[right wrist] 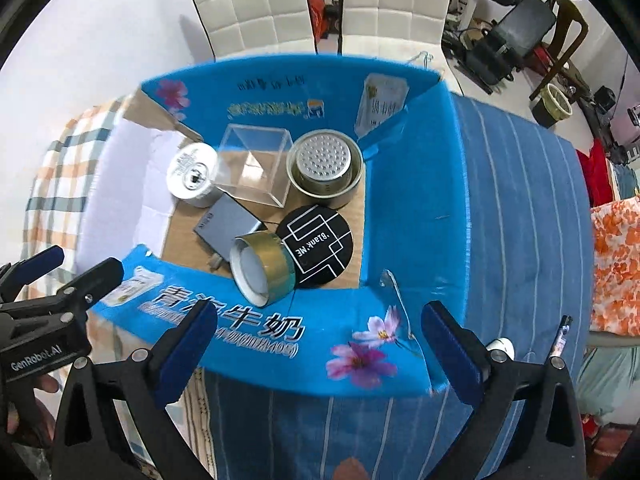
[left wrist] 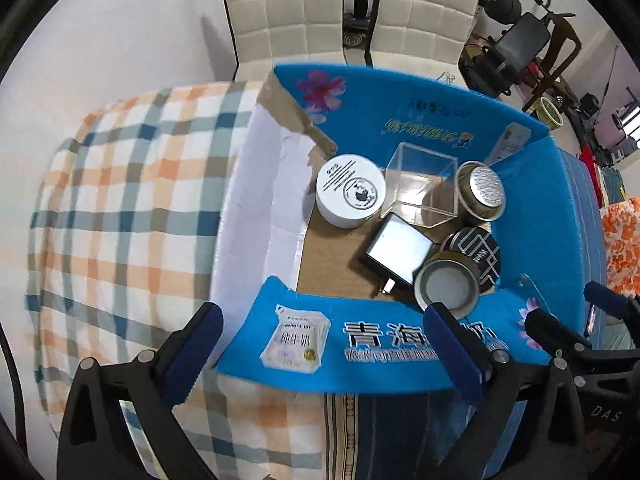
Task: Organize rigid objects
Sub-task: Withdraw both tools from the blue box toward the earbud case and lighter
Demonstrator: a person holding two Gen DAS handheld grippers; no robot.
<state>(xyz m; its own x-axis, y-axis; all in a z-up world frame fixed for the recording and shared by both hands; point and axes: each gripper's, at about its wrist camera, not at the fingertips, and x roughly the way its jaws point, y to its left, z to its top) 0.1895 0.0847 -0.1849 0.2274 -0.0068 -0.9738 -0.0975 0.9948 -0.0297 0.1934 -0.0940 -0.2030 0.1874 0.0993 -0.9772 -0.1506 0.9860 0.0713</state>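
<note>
Both grippers hang spread and empty at the near wall of the blue box (right wrist: 404, 200); the gold tin (right wrist: 262, 268), tipped on its side inside, lies just ahead of the right gripper (right wrist: 316, 344); the left gripper (left wrist: 324, 348) sits further left.

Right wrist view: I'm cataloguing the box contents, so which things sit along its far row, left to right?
White round tin → clear plastic cube → metal strainer cup.
</note>
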